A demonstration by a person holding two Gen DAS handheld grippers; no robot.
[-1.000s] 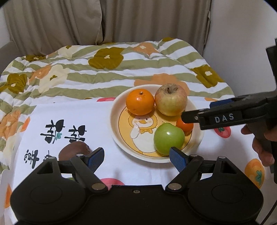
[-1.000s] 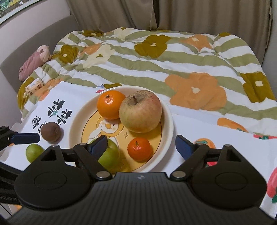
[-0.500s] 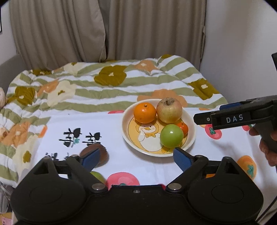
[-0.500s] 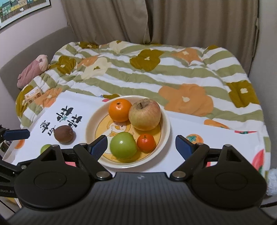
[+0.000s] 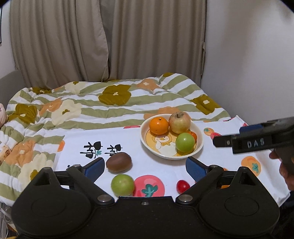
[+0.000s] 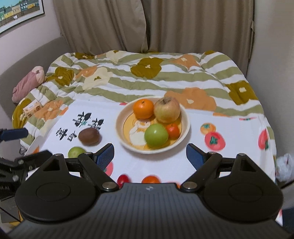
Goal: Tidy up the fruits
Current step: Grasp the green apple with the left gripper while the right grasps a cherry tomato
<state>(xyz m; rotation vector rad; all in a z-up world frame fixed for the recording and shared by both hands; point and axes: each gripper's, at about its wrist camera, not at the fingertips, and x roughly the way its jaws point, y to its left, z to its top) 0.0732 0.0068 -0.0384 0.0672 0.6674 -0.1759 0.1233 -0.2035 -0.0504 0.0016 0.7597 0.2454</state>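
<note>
My left gripper (image 5: 145, 169) has its jaws opening wide with nothing pressed between the blue pads; in its view a brown kiwi (image 5: 119, 162) lies on the cloth just ahead of the left pad, a small green fruit (image 5: 122, 185) sits just in front of the kiwi, and a little red tomato (image 5: 182, 186) lies nearer the right pad. My right gripper (image 6: 149, 153) also stands spread wide and empty, hanging above the near edge of the cloth. From the left wrist view I can see its side at the right edge, where raised letters read "DAS" (image 5: 255, 144), with my hand (image 5: 286, 172) behind it. The white cloth (image 5: 161, 171) is printed with persimmons, tomatoes and black brush-style characters (image 5: 100, 148) that I cannot read. Beyond both grippers stands a cream plate (image 6: 185, 117) with a cartoon duck painted inside, holding an orange (image 6: 143, 108), a yellowish apple (image 6: 166, 110), a green apple (image 6: 156, 135) and a small tangerine (image 6: 172, 130), all touching one another. The cloth lies on a bed quilt (image 6: 165, 77) with green stripes and big flowers. Beige curtains (image 6: 165, 23) hang behind, and a framed picture (image 6: 18, 12) of coloured houses is on the left wall.
</note>
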